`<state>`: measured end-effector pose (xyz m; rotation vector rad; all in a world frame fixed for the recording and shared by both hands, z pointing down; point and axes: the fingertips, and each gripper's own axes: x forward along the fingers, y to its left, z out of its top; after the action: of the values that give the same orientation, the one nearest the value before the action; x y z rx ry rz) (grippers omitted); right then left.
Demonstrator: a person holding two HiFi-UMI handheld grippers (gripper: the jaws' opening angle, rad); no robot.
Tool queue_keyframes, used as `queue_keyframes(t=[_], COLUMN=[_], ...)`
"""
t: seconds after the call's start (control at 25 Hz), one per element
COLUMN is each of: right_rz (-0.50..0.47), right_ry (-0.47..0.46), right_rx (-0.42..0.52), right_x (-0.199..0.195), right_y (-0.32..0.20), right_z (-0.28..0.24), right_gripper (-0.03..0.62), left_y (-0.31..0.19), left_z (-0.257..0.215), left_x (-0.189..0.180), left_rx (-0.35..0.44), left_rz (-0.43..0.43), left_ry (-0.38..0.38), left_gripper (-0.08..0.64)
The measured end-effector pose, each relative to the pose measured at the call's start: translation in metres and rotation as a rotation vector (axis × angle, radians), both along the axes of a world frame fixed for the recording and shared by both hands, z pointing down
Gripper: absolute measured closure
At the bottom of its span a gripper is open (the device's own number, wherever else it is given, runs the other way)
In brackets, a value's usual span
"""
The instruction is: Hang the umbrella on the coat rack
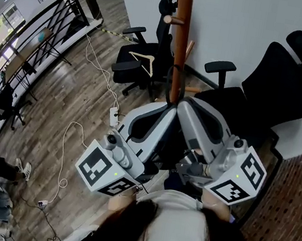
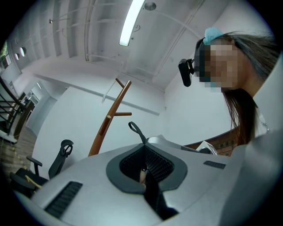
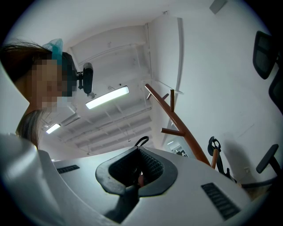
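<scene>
A black office chair (image 1: 142,50) with a wooden hanger (image 1: 143,60) by it stood left of my jaws. My left gripper (image 1: 168,109) and right gripper (image 1: 183,105) met tip to tip, both clamped on the umbrella (image 1: 170,83), its strap loop (image 2: 135,129) just beside the coat rack (image 1: 180,31) pole ahead. A second chair (image 1: 276,80) crowded the right, against the wall (image 1: 241,18).

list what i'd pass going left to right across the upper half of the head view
black railing → white floor cable → small black office chair → wooden coat rack pole → large black high-back chair
</scene>
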<state>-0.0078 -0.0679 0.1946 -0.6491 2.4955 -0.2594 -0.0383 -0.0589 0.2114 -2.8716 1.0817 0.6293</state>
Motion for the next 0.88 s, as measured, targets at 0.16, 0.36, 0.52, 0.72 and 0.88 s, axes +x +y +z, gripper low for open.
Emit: queue_keyframes(t=[0.16,0.36,0.52,0.72,0.88], right_rz=[0.0,-0.002,-0.008,-0.017,-0.02], right_ry=[-0.002,-0.002,-0.001,-0.001,-0.001], right_rx=[0.008,0.019,0.027,0.036,0.04], right_x=[0.0,0.0,-0.003,-0.005,-0.007], right_y=[-0.011,-0.018,-0.024,-0.034,-0.043], right_z=[0.0,-0.006,-0.011,-0.013,-0.013], right_gripper=[0.557,0.555,0.557,0.555,0.557], left_y=[-0.011,-0.018,-0.024,-0.034,-0.043], left_z=[-0.001,-0.005,-0.011,-0.013,-0.012], left_x=[0.0,0.0,-0.003,-0.006,-0.008], left_rx=[0.006,0.013,0.019,0.025,0.025], left_rz=[-0.005,-0.011,-0.015,-0.021,-0.024], left_ry=[0.003,0.004,0.007,0.01,0.011], left_gripper=[0.548,0.548,0.548,0.548,0.548])
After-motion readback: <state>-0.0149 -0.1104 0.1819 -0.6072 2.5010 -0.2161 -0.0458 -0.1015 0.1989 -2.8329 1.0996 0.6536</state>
